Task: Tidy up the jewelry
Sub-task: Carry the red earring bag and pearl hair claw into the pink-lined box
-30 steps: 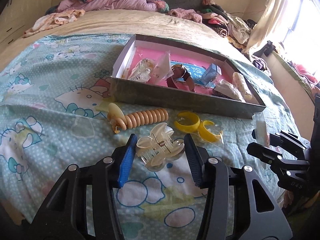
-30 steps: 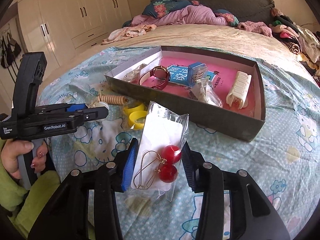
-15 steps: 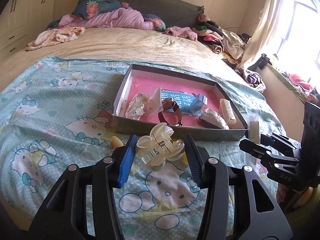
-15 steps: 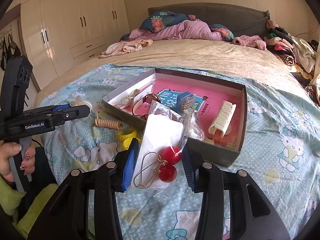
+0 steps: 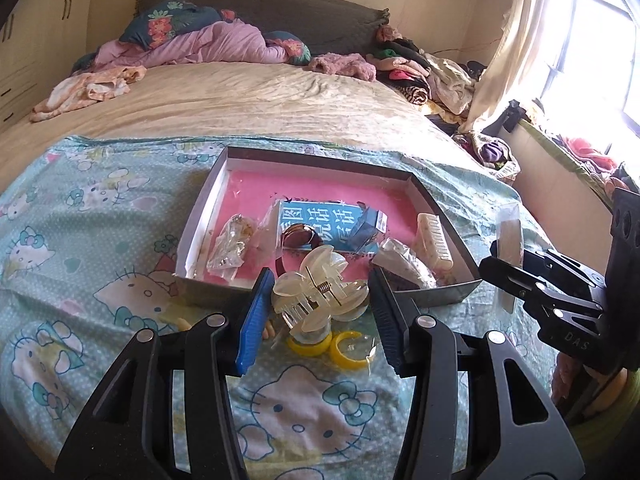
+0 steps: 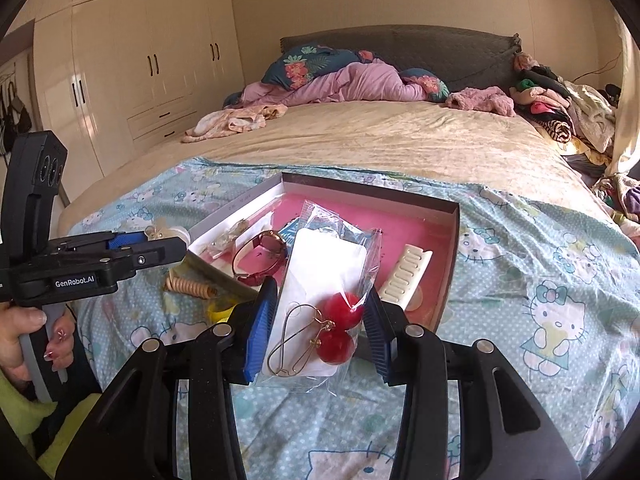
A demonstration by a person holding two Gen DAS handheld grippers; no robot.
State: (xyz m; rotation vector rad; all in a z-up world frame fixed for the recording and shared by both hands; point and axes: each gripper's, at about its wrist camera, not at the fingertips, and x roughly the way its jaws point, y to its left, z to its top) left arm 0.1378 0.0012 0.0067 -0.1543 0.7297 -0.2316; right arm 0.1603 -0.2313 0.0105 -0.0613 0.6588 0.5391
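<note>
Above the near edge of the bed, both grippers carry a load toward the box (image 5: 436, 204), which sits at 12 o'clock from each

Left gripper (image 5: 316, 300): jaws clamped on a clear claw clip (image 5: 318, 294), held off the sheet. Under it, on the sheet, lie two yellow cuffs (image 5: 348, 354), not yet boxed. Seen from the right wrist view, a beige coil tie (image 6: 190, 286) lies at 9 o'clock of the box's near corner, also outside it

Right gripper (image 6: 316, 326): jaws clamped on the lower end of a clear earring bag (image 6: 332, 264); two red beads (image 6: 340, 330) and gold hooks hang inside at jaw level, the bag's top standing up in front of the box

Box already holds: watch (image 5: 298, 238), white comb (image 5: 434, 240), blue carton (image 5: 370, 226), a few small bags

Step, as I judge it: transport, both items lifted, neither over the pink floor yet

Next move calls for carrying each gripper forward past the near wall, high enough that clip teeth and bag bottom clear the rim, then lowering over free pink floor. Open space lies toward 12 and 1 o'clock inside the box; the near half is crowded. Release only once low. The grippers stand close side by side, so one at a time looks safer
</note>
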